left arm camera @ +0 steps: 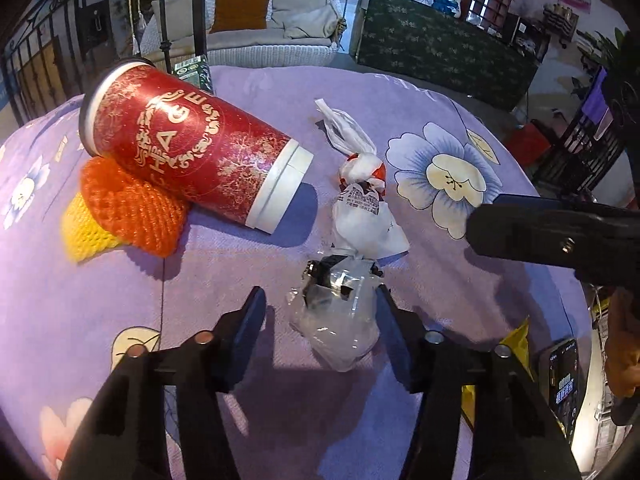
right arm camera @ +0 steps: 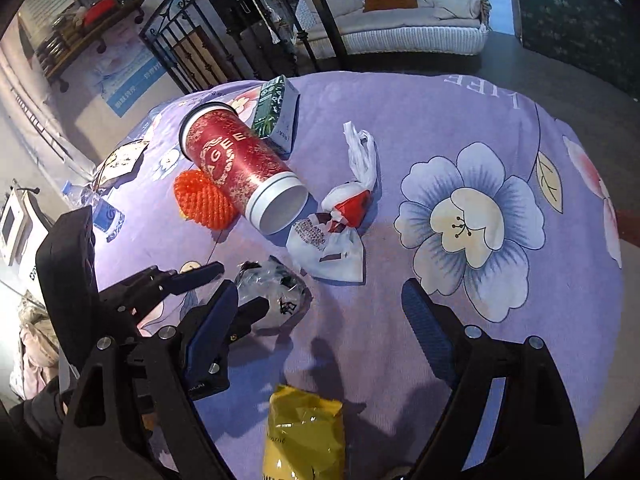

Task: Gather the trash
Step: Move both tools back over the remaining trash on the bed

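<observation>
Surface (left arm camera: 400, 92): round, covered in purple flowered cloth; white wicker sofa (left arm camera: 248, 28) beyond far edge. Left claw (left arm camera: 320, 312): straddling clear plastic wrapper (left arm camera: 340, 320) near near edge, grip uncertain. Right claw (right arm camera: 320, 312): open, empty.

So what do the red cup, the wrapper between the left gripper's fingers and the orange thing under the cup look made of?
Red cup: apparently glossy printed paper; white rim band.
Wrapper: clear crinkly plastic film with glints.
Orange thing: looks knitted or foam mesh, matte and ribbed; unclear which.
</observation>
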Demonstrator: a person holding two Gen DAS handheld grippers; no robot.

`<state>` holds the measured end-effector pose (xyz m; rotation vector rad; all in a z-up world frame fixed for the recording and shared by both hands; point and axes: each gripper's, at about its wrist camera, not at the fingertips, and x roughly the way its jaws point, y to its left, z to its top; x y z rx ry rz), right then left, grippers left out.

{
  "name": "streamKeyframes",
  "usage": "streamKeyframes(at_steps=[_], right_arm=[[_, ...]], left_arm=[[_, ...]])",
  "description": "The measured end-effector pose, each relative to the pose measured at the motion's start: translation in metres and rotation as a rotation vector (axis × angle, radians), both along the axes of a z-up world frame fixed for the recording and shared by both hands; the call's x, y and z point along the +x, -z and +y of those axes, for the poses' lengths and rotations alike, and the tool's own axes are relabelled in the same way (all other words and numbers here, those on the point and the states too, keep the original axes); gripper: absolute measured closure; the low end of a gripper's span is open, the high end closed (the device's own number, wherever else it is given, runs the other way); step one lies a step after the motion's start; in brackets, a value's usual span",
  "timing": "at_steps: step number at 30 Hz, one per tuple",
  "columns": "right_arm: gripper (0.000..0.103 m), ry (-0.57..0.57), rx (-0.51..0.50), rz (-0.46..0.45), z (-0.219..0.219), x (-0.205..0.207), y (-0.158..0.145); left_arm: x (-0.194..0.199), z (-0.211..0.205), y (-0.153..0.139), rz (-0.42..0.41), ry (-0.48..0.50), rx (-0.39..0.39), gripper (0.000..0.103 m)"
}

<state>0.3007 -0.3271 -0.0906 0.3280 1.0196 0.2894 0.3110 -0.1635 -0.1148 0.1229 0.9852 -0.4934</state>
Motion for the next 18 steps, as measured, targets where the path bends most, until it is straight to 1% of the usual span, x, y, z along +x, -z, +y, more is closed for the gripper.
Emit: streamKeyframes(at_steps=[1,2,4,5,9,12,15,18], right_arm=[[0.02,-0.001,0.008,0.013,0.0,0.007,0.004],[0.02,0.003,0.013,0.025,0.0,0.014,0.008],[0.02,0.006,0.02,0.055,0.001,0.027,0.017],[0.02,0.008,0.021,0.066,0.003,0.032,0.021],[0.02,0.013,0.031,0.095,0.008,0.052,0.032],[0.02,0.002,0.013,0.104,0.014,0.065,0.036],[0.02,-0.01,-0.014,0.124,0.02,0.076,0.041],[0.02,-0.016,-0.014,0.156,0.023,0.087,0.049]], left_arm=[[0.0,0.0,0.0,0.003,0.001,-0.007,0.064],[-0.001,0.001,0.0,-0.003,-0.003,-0.017,0.065],[-0.005,0.004,-0.001,-0.016,-0.009,-0.026,0.073],[-0.007,0.008,-0.002,-0.023,-0.015,-0.034,0.075],[-0.021,0.031,-0.015,-0.036,-0.054,-0.096,0.076],[-0.034,0.046,-0.025,-0.072,-0.085,-0.108,0.076],[-0.047,0.059,-0.032,-0.117,-0.115,-0.087,0.076],[-0.061,0.072,-0.037,-0.155,-0.142,-0.068,0.076]])
